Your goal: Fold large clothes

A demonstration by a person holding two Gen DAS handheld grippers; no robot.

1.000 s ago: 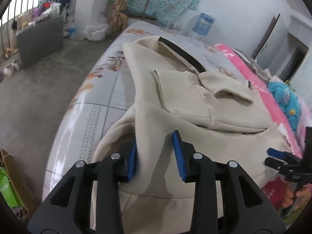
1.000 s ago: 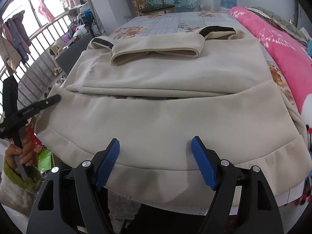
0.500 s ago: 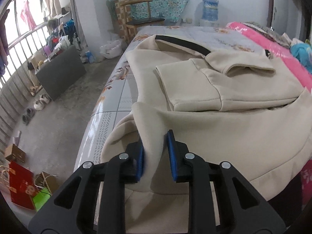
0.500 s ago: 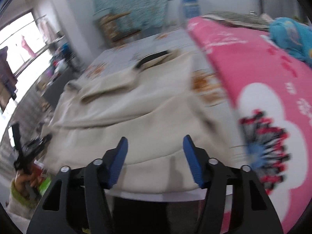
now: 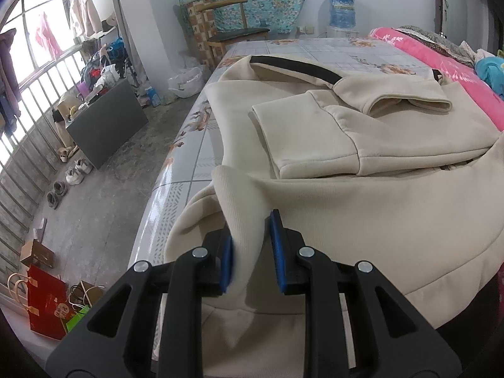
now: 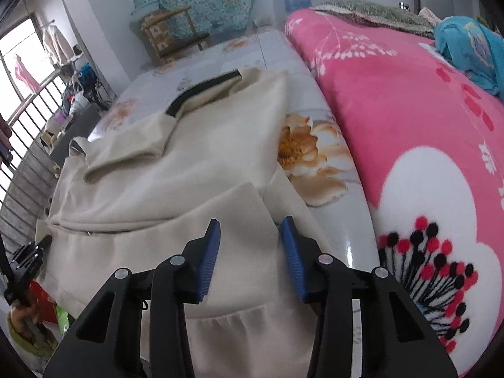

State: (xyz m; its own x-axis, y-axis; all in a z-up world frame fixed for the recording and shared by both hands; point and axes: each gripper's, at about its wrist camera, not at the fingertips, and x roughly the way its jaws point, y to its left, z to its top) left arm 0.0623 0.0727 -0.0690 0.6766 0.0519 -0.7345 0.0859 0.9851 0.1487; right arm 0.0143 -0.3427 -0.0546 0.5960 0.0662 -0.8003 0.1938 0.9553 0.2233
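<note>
A large cream hoodie (image 5: pixel 362 201) with a black trim band lies partly folded on the flowered bed sheet (image 5: pixel 195 157); its sleeves are folded across the body. My left gripper (image 5: pixel 250 249) is shut on a raised fold of the hoodie's near left hem corner. In the right wrist view the hoodie (image 6: pixel 176 195) fills the left half, and my right gripper (image 6: pixel 250 252) is open, its blue pads astride the near right hem corner without pinching it. The left gripper (image 6: pixel 34 249) also shows at the far left of that view.
A pink flowered blanket (image 6: pixel 425 145) lies along the right of the bed, with a blue garment (image 6: pixel 469 50) on it. A wooden chair (image 5: pixel 230 31) and a water bottle (image 5: pixel 341 9) stand beyond the bed. Shoes, bags and a grey board (image 5: pixel 107 123) are on the floor at left.
My left gripper closed from open onto the hem corner and lifted a fold. My right gripper swung right, from the hem's middle to its right corner, and narrowed its opening.
</note>
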